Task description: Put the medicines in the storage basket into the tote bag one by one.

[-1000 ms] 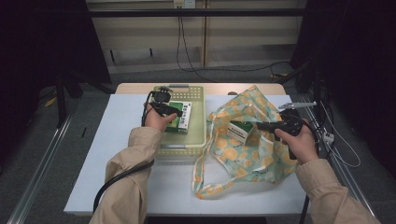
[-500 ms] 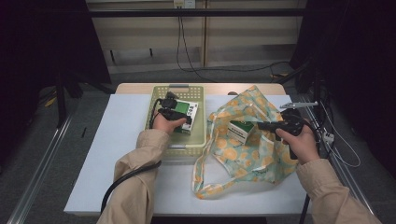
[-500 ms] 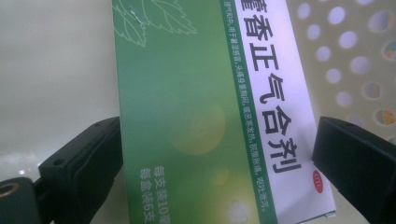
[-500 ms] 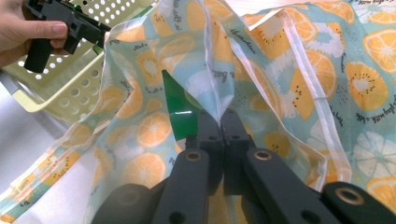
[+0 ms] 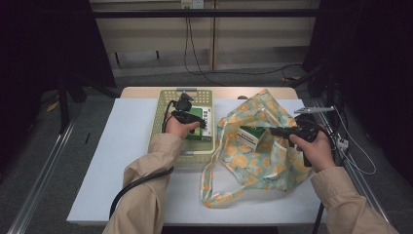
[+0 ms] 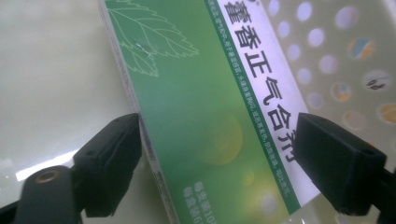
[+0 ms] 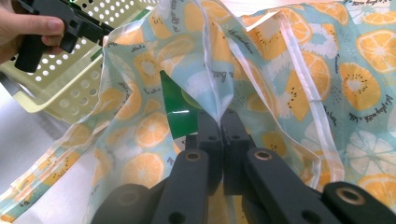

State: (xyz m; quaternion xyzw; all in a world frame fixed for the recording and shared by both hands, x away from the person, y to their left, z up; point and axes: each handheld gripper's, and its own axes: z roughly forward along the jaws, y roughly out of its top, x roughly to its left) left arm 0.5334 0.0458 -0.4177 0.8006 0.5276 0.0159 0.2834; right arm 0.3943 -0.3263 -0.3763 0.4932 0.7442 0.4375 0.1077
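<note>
Green cardboard medicine box (image 6: 219, 121) lies in the pale yellow perforated plastic basket (image 5: 165, 105) near the tabletop's far edge; my left hand-held gripper (image 6: 217, 161), jaws just narrowing, straddles it ungripped, while my right hand-held gripper (image 7: 219, 128) pinches the orange-print fabric tote bag (image 7: 299, 70) open.

White table top (image 5: 117, 161) fills lower centre of high view, bare at left. Pale wooden strip (image 5: 146, 91) along its far edge. Grey floor (image 5: 272, 80) beyond, black cables (image 5: 187, 48) trailing across it at upper centre. Light panelled wall (image 5: 253, 41) along top. Metal rail (image 5: 46, 170) runs diagonally at lower left. Dark stand (image 5: 62, 92) at left.
</note>
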